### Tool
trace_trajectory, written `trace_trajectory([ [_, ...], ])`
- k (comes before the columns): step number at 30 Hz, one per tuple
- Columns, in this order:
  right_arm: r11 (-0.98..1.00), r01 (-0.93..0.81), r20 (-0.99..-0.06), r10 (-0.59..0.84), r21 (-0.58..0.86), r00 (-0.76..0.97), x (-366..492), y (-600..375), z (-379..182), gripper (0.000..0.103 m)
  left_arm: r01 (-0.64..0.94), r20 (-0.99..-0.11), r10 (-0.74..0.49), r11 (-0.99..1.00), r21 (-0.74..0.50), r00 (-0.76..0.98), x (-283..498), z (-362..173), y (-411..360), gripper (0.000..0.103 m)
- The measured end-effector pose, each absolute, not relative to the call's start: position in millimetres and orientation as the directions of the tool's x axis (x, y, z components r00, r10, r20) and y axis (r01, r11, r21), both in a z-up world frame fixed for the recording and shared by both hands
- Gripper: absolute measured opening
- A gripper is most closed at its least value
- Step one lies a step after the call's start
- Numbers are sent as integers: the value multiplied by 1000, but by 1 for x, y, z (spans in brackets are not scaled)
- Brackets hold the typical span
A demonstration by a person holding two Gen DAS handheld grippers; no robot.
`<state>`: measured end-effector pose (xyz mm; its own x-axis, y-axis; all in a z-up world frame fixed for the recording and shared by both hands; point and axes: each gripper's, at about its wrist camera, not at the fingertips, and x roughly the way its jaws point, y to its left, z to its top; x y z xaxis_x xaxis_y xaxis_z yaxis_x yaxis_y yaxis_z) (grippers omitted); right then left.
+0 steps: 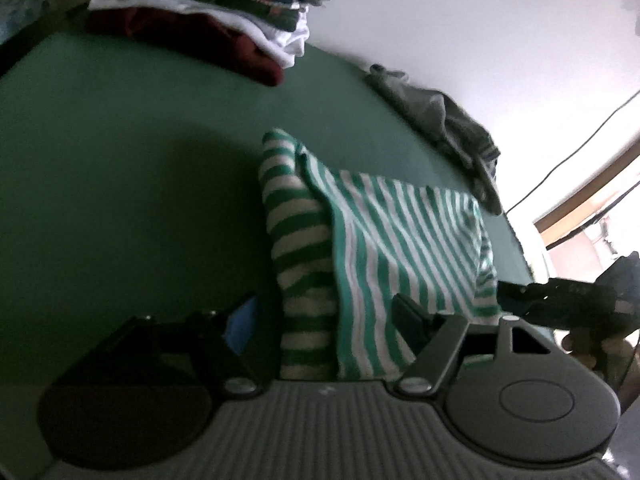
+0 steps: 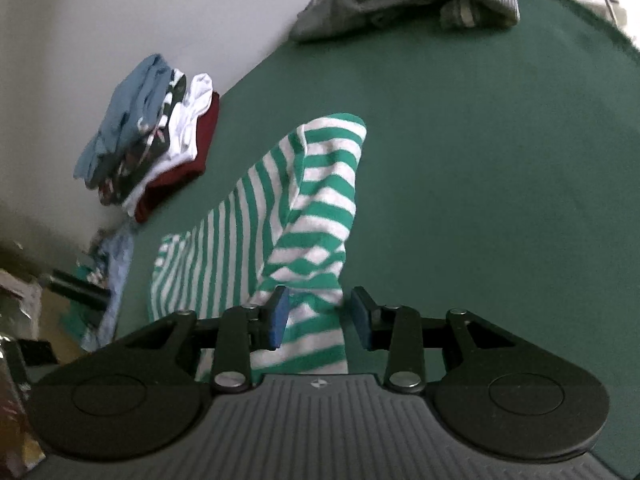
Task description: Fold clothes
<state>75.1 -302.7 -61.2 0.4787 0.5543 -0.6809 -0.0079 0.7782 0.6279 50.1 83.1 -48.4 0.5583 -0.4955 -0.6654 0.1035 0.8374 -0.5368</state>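
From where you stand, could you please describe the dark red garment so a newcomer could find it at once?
Look across the green table to the folded stack against the white wall. The dark red garment is its bottom layer, lying directly on the table beneath a white piece, the only deep red item there.

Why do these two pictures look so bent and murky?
Left wrist view: wide lens curves the green table; bright wall glare at right darkens the foreground; folded stack is blurry. Right wrist view: more evenly lit, the striped shirt fairly sharp, the edges bowed and smeared.

No legible text, label, brand, number or sign anywhere
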Motion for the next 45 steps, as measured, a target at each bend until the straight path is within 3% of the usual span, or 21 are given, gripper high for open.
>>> trace_trajectory([
  [7,753,-10,-655,579,658,485,104,-304,-65,36,79,-601,-565,762,-642,565,81,-56,98,79],
  [19,755,-27,-640,573,655,512,142,-300,-65,41,81,-567,-594,728,-680,571,117,-59,101,83],
  [27,717,-35,-594,602,696,534,169,-305,-70,44,95,-521,-644,674,-732,560,136,-64,105,94],
  [30,704,-57,-584,629,708,513,176,-307,-71,41,87,-507,-658,653,-752,557,140,-66,109,89],
  [34,722,-77,-602,625,687,496,178,-307,-71,28,71,-500,-664,638,-767,556,145,-69,115,79],
  [39,750,-117,-621,615,651,486,180,-302,-69,22,73,-527,-650,665,-744,547,153,-67,113,68],
  [41,763,-132,-629,606,633,488,180,-299,-68,19,81,-550,-630,694,-715,548,155,-66,111,47],
  [45,785,-156,-642,588,600,492,179,-295,-65,17,46,-559,-613,696,-717,559,155,-73,116,22],
])
